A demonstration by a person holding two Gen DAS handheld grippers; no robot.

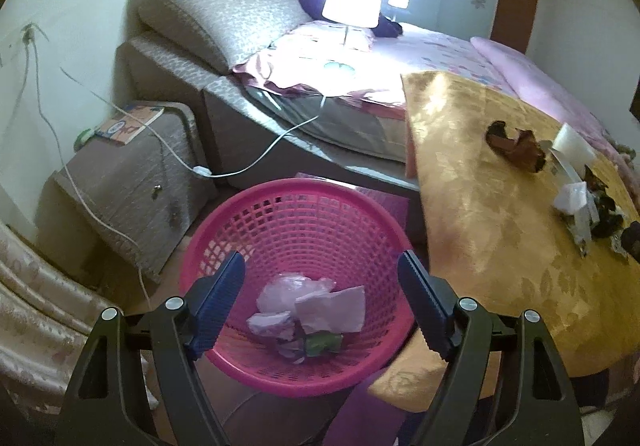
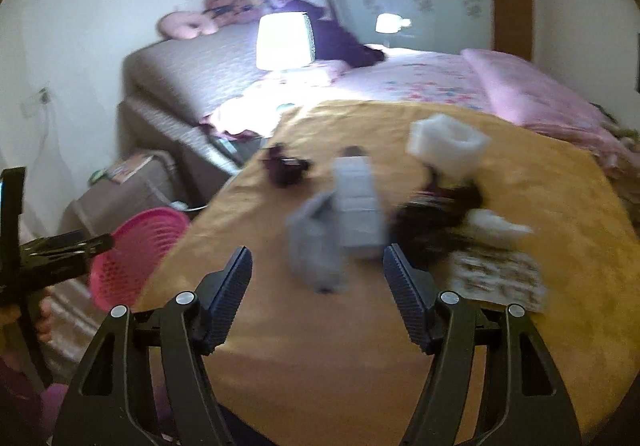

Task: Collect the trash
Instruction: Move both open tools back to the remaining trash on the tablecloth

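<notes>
- Above the pink basket point(image 1: 296, 274), in the left wrist view, the left gripper point(image 1: 322, 278) is held wide open and empty; crumpled trash point(image 1: 308, 310) lies in the basket, below its fingers.
- In the blurred right wrist view, the right gripper point(image 2: 318, 270) is seen open, gripping nothing; a grey wrapper point(image 2: 340, 222) lies on the yellow tablecloth point(image 2: 320, 358) just beyond its tips.

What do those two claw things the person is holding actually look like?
Both look alike. The left gripper and the right gripper each have two curved black arms shaped like tongs, with cut-out openings and round silver bolts at the joints. Each arm ends in a flat dark blue finger pad with a ridged, toothed face. No cables or markings show, and no sleeve is clear enough to describe.
</notes>
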